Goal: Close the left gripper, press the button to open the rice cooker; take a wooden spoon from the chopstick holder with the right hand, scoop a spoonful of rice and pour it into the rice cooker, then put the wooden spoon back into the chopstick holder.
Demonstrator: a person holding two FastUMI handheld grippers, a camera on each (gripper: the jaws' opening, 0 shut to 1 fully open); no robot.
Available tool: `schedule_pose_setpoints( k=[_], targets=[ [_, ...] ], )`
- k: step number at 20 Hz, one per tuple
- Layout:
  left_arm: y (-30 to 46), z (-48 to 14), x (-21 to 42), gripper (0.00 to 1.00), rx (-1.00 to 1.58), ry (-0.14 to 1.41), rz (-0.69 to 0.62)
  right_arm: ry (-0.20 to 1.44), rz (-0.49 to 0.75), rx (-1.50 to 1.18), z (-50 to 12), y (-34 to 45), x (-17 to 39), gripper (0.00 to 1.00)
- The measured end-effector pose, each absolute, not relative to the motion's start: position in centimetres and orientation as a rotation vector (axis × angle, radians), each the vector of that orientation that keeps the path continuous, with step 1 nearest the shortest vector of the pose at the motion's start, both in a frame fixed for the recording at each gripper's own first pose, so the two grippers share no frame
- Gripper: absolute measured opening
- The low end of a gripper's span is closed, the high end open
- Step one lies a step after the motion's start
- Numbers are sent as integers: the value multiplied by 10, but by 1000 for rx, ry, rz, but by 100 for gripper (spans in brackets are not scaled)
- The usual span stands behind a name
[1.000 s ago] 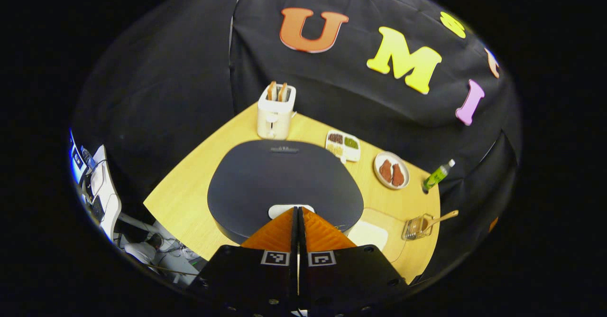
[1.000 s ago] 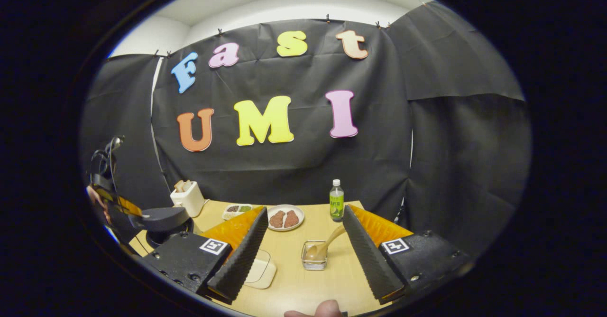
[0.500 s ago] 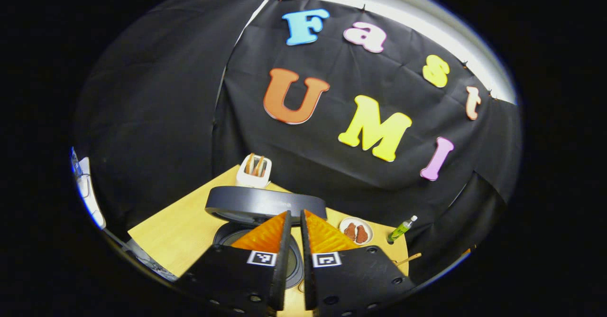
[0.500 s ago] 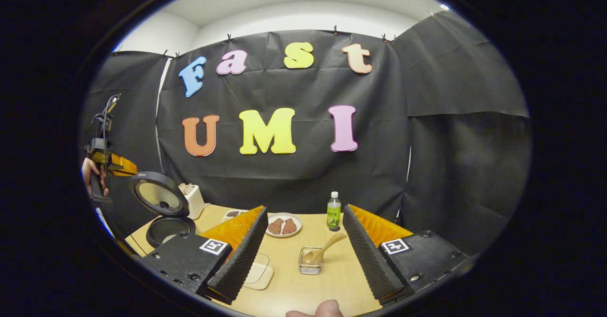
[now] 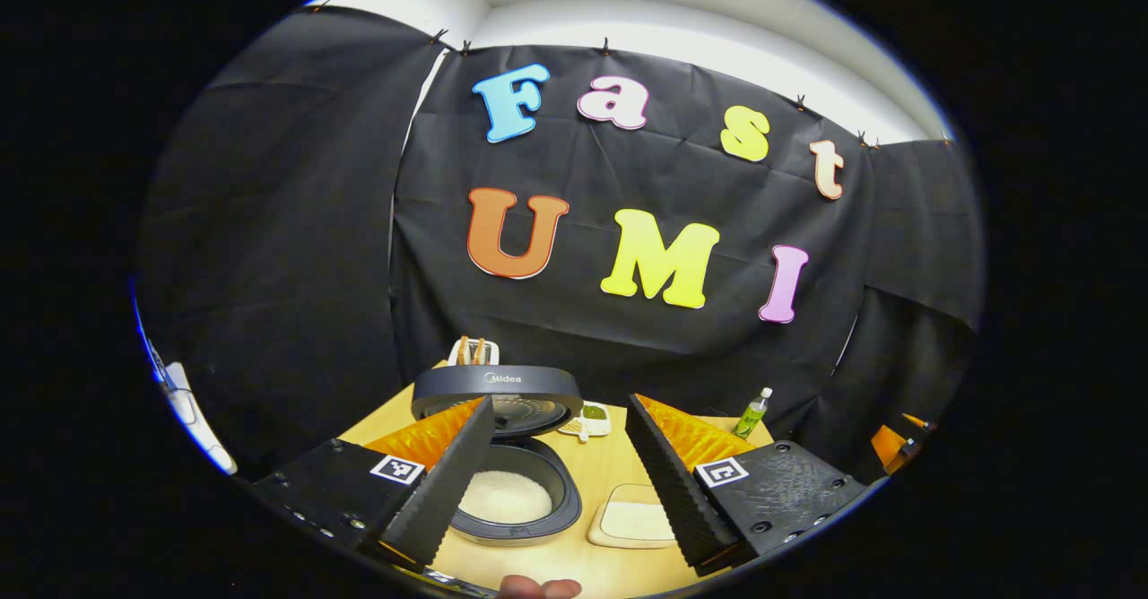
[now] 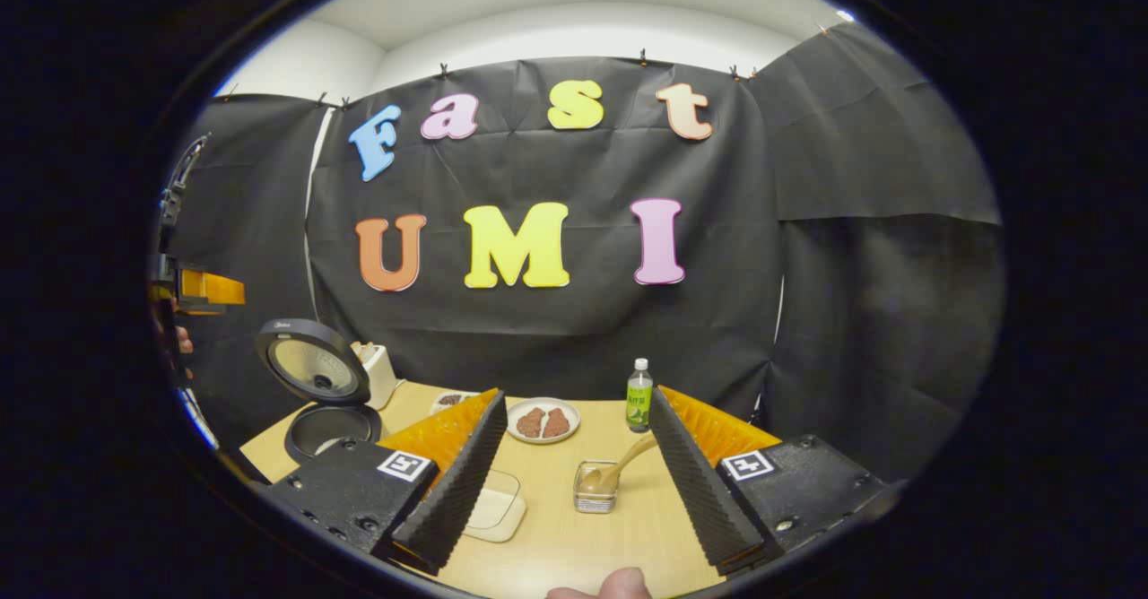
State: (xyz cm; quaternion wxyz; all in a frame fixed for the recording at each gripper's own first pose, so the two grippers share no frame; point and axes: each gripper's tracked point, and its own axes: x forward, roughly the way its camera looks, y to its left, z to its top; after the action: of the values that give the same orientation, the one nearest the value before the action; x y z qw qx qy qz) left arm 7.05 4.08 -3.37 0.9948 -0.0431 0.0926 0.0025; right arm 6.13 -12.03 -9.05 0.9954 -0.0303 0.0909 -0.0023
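Rice cooker [image 5: 514,482] gapes open; left gripper [image 5: 558,478] and right gripper [image 6: 574,478] hover spread, empty.

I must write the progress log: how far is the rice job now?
Done: the rice cooker stands open, lid up. In hand: nothing; the right hand-held gripper is open, facing the wooden spoon in the chopstick holder. Left: take the spoon, scoop from the rice tray, pour, return the spoon.

Black cloth [image 6: 556,330] clipped below a white wall [image 6: 574,30] backs a light wooden table [image 6: 574,536].
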Motion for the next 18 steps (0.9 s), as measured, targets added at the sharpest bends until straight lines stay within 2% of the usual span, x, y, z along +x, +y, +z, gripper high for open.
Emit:
schedule_pose_setpoints(
  k=[8,18],
  targets=[
    [18,-26,30,95,-24,103,-21,261,-11,-53,-151,-142,79,100],
    [-15,-27,41,94,21,87,14,387,-50,39,-271,-195,181,100]
  ],
)
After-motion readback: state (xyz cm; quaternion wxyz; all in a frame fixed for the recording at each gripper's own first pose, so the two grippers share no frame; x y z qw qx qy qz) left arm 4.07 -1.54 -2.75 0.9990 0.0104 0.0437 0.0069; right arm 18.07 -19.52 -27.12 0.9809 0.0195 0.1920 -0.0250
